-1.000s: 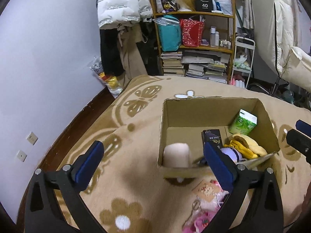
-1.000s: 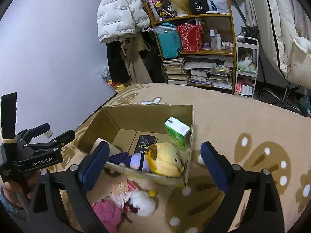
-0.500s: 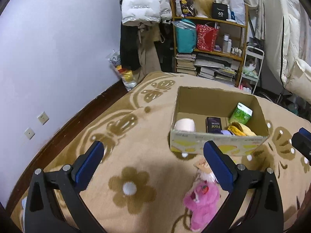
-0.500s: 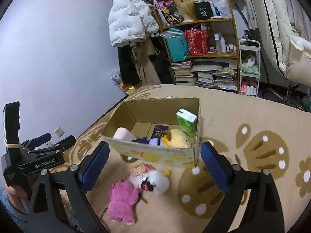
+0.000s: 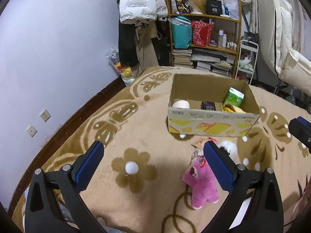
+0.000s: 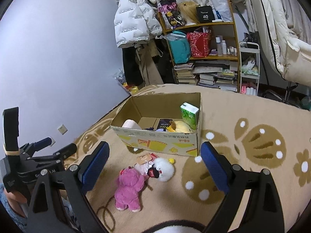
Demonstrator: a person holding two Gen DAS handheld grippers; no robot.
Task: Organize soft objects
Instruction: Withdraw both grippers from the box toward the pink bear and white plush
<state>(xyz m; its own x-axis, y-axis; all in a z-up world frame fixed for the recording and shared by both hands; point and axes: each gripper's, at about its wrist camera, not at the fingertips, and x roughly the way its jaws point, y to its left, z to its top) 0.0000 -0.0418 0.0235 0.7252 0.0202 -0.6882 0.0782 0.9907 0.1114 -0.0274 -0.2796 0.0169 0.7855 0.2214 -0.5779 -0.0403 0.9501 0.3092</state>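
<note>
pink plush (image 6: 129, 188) and white plush (image 6: 164, 169) lie before cardboard box (image 6: 155, 141).

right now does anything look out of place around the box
Yes: two soft toys lie on the blanket in front of the cardboard box rather than in it, a pink plush tipped over and a white plush touching it. Both tongs hang open and empty.

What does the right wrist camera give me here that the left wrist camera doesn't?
Only the right wrist view shows the white plush whole, with its paper tag, and the left gripper from the side, open. Only the left wrist view shows two wall outlets and the white-centred flower on the blanket; there the white plush is partly hidden behind a finger pad. Both show the cardboard box holding the green tissue pack, the paper roll and a yellow plush, with the pink plush lying on the blanket outside it.
</note>
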